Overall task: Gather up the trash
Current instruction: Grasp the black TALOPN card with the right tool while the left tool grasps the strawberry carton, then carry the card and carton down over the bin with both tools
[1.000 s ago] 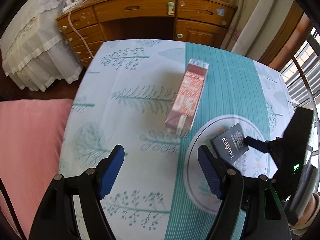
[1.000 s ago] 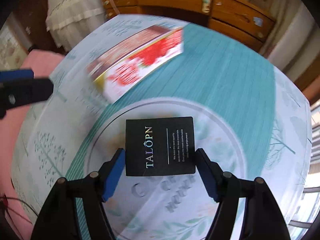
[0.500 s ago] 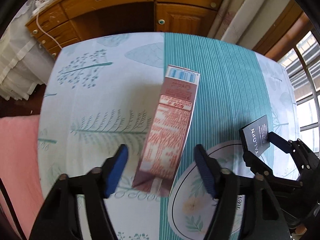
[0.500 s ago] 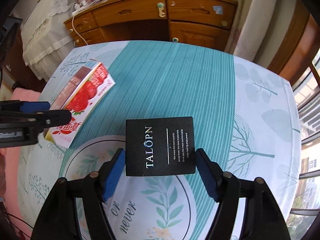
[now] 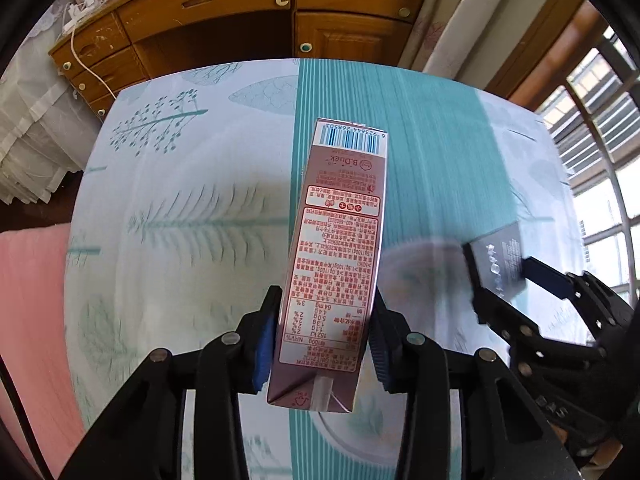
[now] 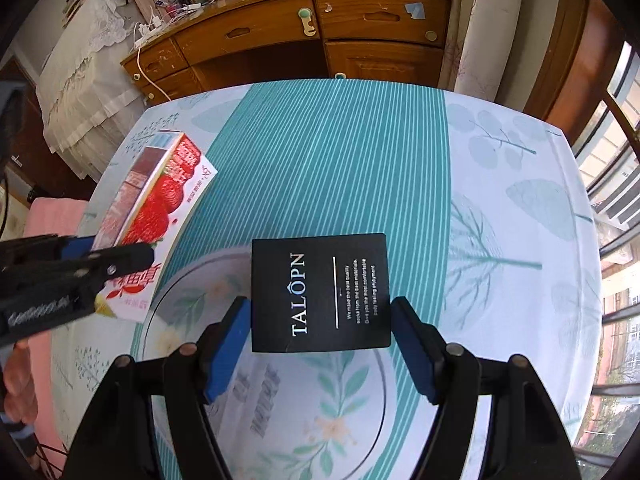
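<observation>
A red strawberry drink carton (image 5: pixel 336 248) lies lengthwise on the table, label side up. My left gripper (image 5: pixel 323 340) is shut on the carton's near end, its blue pads pressed against both sides. The carton also shows at the left of the right wrist view (image 6: pixel 160 204). My right gripper (image 6: pixel 320 336) is shut on a flat black box marked TALOPN (image 6: pixel 320 292) and holds it above the table. That box and gripper show at the right of the left wrist view (image 5: pixel 498 260).
The table wears a teal and white leaf-print cloth (image 6: pixel 340 152). A wooden desk with drawers (image 6: pixel 304 44) stands beyond its far edge. A pink cushion (image 5: pixel 28 320) lies left. Windows (image 5: pixel 600 128) are at the right.
My left gripper has moved forward over the carton's near end and closed on it. My right gripper has kept its hold on the black box and lifted it higher.
</observation>
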Demonstrator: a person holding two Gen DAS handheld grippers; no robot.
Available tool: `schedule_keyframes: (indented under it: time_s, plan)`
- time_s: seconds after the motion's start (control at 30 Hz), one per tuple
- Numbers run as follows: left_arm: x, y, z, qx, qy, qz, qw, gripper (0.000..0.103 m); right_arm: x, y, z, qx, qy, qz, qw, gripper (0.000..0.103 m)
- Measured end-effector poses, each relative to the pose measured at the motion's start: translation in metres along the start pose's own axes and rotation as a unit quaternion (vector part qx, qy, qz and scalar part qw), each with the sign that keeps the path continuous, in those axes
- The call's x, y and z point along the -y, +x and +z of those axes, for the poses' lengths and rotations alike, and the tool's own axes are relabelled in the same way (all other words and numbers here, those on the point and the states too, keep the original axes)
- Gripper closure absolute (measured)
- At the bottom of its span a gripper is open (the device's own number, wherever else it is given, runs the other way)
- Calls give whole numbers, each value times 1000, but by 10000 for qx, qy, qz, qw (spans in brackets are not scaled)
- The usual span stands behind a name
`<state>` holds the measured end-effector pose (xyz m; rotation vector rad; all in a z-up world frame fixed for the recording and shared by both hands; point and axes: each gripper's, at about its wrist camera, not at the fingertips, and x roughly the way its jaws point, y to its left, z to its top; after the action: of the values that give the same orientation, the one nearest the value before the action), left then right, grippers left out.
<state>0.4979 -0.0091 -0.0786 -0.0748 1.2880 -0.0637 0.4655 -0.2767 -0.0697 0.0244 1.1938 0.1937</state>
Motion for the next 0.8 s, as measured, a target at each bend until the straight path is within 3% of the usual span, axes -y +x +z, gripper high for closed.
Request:
schedule_keyframes:
  time_s: [0.27,0.5,0.8]
  plan:
    - [-16,-67,-77,188,-175,-196,9995,65,-29,-41,-51,91,116,69,9999,32]
    - [-50,-131,-168,424,-209,-381,9982,65,-73,-95,-124,304,466,-150,9983,32]
    - [-75,-197,-286,613,368,-654,9953,65,-140,-169,-232,607,993,-255,9929,32]
